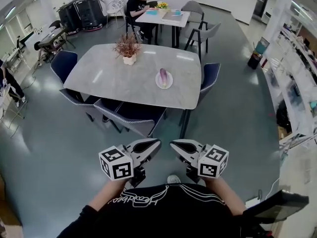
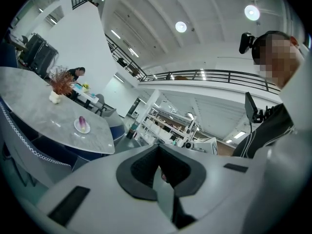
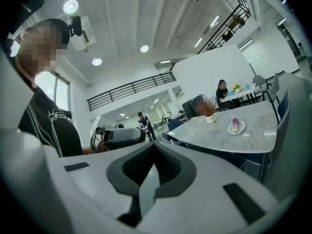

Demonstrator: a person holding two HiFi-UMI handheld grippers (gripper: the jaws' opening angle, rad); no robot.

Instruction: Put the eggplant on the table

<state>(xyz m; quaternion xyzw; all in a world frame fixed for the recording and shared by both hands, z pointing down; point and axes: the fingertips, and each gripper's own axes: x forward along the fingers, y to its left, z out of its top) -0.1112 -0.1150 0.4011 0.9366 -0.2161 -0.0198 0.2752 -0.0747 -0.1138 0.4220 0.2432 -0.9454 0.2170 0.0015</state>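
A purple eggplant [image 1: 163, 77] lies on a white plate [image 1: 169, 84] on the grey marble table [image 1: 124, 78], toward its right end. The same eggplant [image 2: 83, 124] shows far off in the left gripper view, and as a small eggplant [image 3: 236, 125] in the right gripper view. Both grippers hang close to my chest, well short of the table, tips pointing at each other. My left gripper [image 1: 151, 145] is shut with nothing in it, and so is my right gripper [image 1: 177, 146].
Dark blue chairs [image 1: 131, 114] stand along the table's near side and ends. A potted dried plant [image 1: 128, 48] sits on the table's far side. A person sits at a second table [image 1: 163, 18] behind. Shelving [image 1: 297, 73] lines the right wall.
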